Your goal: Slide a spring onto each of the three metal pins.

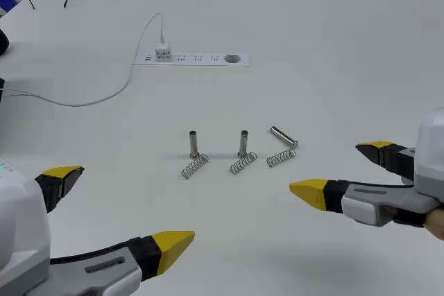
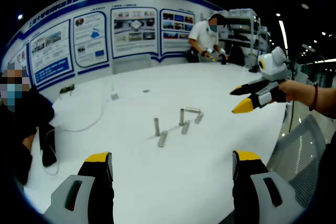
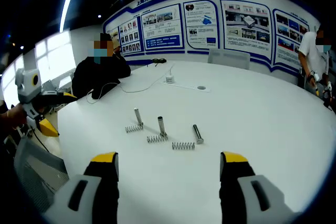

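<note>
Three pins [image 1: 243, 143], three loose springs [image 1: 243, 163]

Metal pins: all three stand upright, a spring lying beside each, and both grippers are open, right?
Not quite. The left pin and middle pin stand upright, but the right-hand pin lies on its side, as the head view shows. A spring lies beside each, and the left gripper and right gripper are open.
</note>
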